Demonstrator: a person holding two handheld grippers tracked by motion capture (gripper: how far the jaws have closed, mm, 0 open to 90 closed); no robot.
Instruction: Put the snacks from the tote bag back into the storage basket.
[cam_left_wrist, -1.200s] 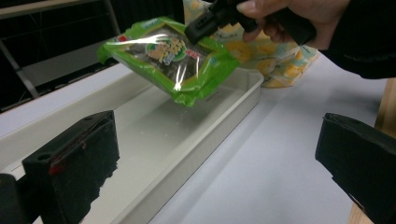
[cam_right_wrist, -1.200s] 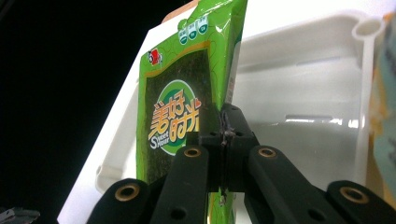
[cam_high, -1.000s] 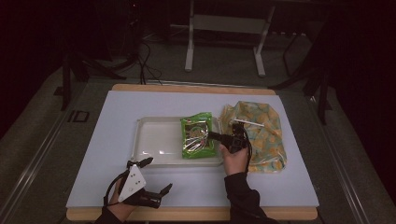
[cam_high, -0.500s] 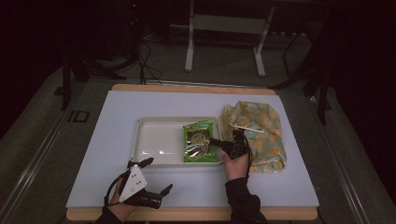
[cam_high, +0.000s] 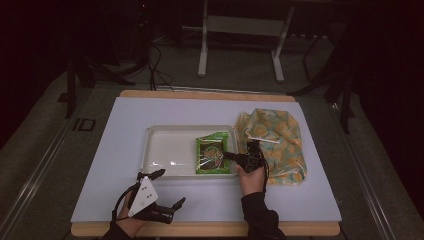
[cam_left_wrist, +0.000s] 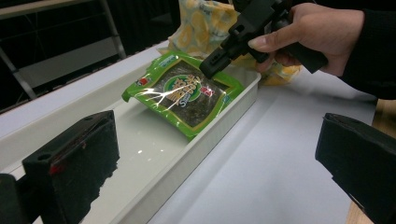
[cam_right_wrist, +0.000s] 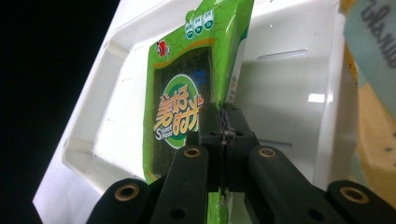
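A green seaweed snack packet (cam_high: 212, 154) lies tilted in the right end of the white tray (cam_high: 167, 150), one edge resting on the tray's near wall. My right gripper (cam_high: 231, 156) is shut on the packet's right edge; in the right gripper view the jaws pinch the packet (cam_right_wrist: 180, 100) between them. The left gripper view shows the packet (cam_left_wrist: 184, 91) with the right gripper (cam_left_wrist: 210, 70) on its far corner. My left gripper (cam_high: 169, 189) is open near the table's front edge, left of the tray's middle, holding nothing.
A yellow and orange patterned bag (cam_high: 277, 142) lies crumpled to the right of the tray, touching it. The white mat (cam_high: 125, 130) covers a wooden table. Dark floor, cables and a metal stand lie beyond the far edge.
My right gripper has drawn back toward the front edge and lowered, bringing the packet down into the tray's right end. The left gripper has stayed put.
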